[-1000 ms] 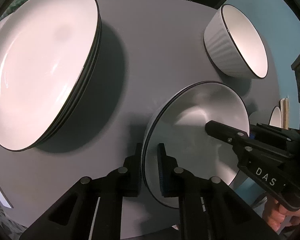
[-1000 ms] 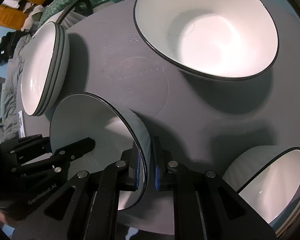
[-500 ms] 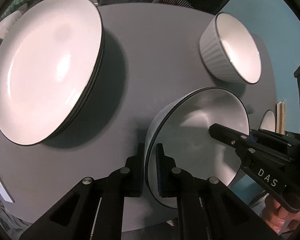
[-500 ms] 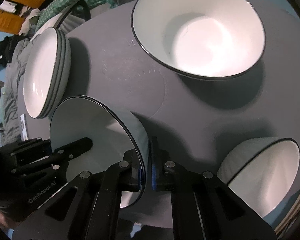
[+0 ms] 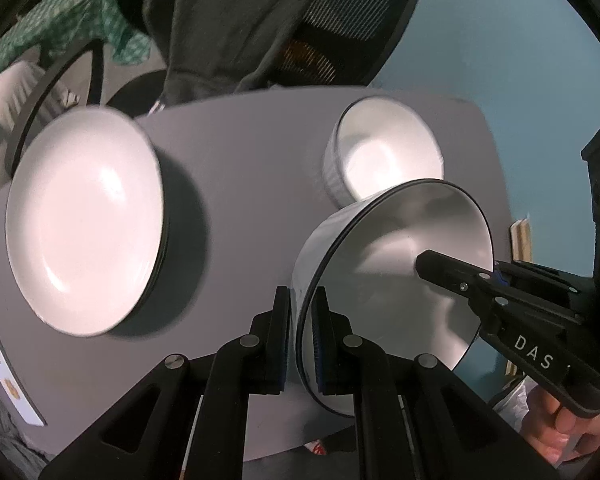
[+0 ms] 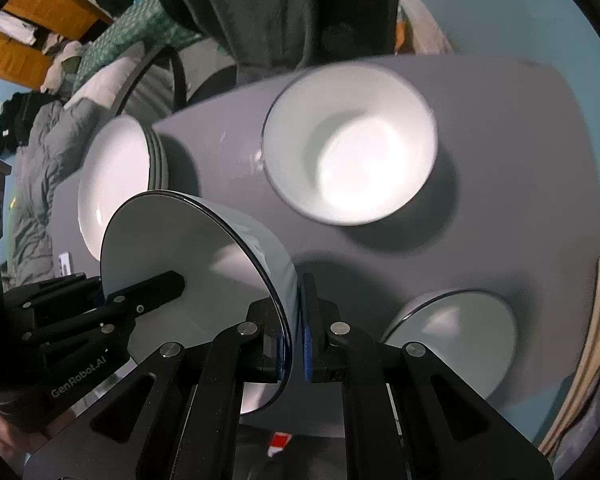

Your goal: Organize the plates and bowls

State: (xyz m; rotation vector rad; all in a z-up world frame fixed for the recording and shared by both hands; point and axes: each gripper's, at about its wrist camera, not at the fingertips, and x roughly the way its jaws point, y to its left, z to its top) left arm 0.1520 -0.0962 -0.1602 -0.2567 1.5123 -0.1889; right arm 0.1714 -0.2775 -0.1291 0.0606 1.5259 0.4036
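Note:
A white bowl with a dark rim (image 5: 400, 280) hangs tilted above the grey table (image 5: 240, 168), held from both sides. My left gripper (image 5: 302, 308) is shut on its left rim. My right gripper (image 6: 294, 320) is shut on the opposite rim of the same bowl (image 6: 180, 248). Each wrist view shows the other gripper across the bowl: the right gripper (image 5: 440, 266) and the left gripper (image 6: 156, 286). A stack of white plates (image 5: 84, 220) lies at the left. A ribbed white bowl (image 5: 384, 152) stands at the back. Another white bowl (image 6: 452, 336) sits near the right front edge.
A mesh chair draped with dark clothing (image 5: 280, 20) stands behind the table. A phone-like flat object (image 5: 0, 360) lies at the table's left edge. A person's hand (image 5: 568, 432) grips the right tool. Wooden slats (image 5: 522, 240) stand beyond the right edge.
Both grippers have risen together with the bowl, which has left the table. The plates and other bowls look smaller and farther below. Both grips stay unchanged.

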